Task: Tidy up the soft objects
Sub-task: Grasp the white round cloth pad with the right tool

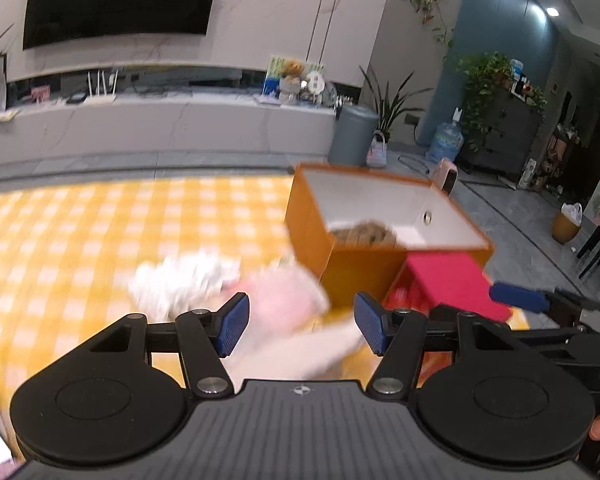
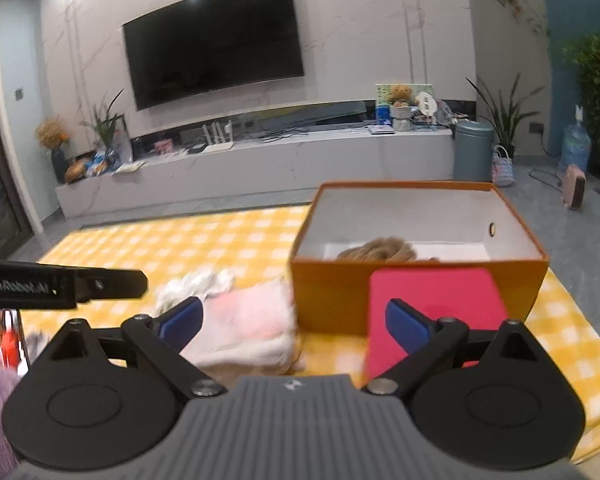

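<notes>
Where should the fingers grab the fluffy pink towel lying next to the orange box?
Probably the near folded edge of the pink towel, coming down from above on the side away from the orange box. It lies flat and soft on the checked cloth, so a bunched fold is likely easier to pinch. The box crowds its right side.

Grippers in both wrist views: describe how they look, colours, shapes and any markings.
The left gripper and right gripper look alike: black linkage arms with silver pivot pins, two round black discs at the base, a ribbed grey centre plate with a small round emblem, and blue ribbed finger pads. In the right wrist view, the left gripper's black side carries white "GenRobot.AI" lettering. No sleeve is clearly visible.
</notes>
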The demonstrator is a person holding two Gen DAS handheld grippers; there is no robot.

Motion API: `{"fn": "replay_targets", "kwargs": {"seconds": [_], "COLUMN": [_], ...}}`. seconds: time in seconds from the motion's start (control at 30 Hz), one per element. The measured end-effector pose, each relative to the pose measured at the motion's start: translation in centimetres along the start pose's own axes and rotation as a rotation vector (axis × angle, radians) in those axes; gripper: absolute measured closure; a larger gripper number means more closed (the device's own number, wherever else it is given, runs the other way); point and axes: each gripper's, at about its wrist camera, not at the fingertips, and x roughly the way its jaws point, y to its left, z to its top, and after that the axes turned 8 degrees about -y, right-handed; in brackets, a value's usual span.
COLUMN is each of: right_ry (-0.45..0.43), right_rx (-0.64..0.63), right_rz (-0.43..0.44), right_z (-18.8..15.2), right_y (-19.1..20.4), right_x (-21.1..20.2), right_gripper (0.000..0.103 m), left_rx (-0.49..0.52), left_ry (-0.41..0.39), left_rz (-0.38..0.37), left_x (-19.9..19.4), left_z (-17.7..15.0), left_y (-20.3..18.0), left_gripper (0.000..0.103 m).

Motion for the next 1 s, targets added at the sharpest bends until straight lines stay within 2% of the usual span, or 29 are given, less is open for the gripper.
{"fn": "replay_targets", "kwargs": {"seconds": [0.07,0.17,0.3,0.37,0.43,0.53,0.73,0.8,0.87,0.9,1.0], "right_ry": [0.022,0.079,0.104,0.113,0.105,0.121,0.15,0.159,0.18,0.193,0.215], "right_rx": [-0.062,-0.125,-0.151,-0.212,-0.279,-0.392,-0.512,-0.54,-0.554,-0.552,-0.516], "right_rz": [0.0,0.02,0.037,0.052,0.045,0.036,0.095,0.127,0.158,0.173,0.196], "right_z": [-1.5,-2.9,-3.6,-3.8,-3.8,-4.1,-4.0,-4.1,-4.3,-4.4,-4.8], "right_y": [1.4,2.5,3.2,4.1,4.7,5.6,6.5,6.8,7.1,7.3,7.1], "right_x": [0.2,1.0,2.0,2.7,3.2,5.1,8.5,9.3,10.0,10.3,10.6], "right_gripper": [0.022,0.031,0.03,0.016,0.011,0.011,0.013,0.02,0.038,0.043,0.066], "left_rx": [-0.002,0.022,0.047,0.03,0.016,0.003,-0.045,-0.059,-0.078,-0.088,-0.102], "left_ry": [0.016,0.046,0.073,0.096,0.112,0.121,0.119,0.126,0.137,0.142,0.149], "left_rz": [0.008,0.009,0.051,0.064,0.071,0.088,0.093,0.095,0.095,0.096,0.095], "left_x": [-0.1,-0.2,0.1,0.3,0.8,1.3,2.0,2.2,2.5,2.6,2.7], "left_z": [-1.5,-3.2,-3.8,-4.3,-4.8,-5.4,-5.6,-5.7,-5.8,-6.0,-6.2], "left_y": [0.6,1.1,1.9,2.7,3.6,4.6,6.2,6.6,6.9,7.0,7.1], "left_gripper": [0.032,0.032,0.032,0.032,0.032,0.033,0.033,0.033,0.033,0.033,0.033]}}
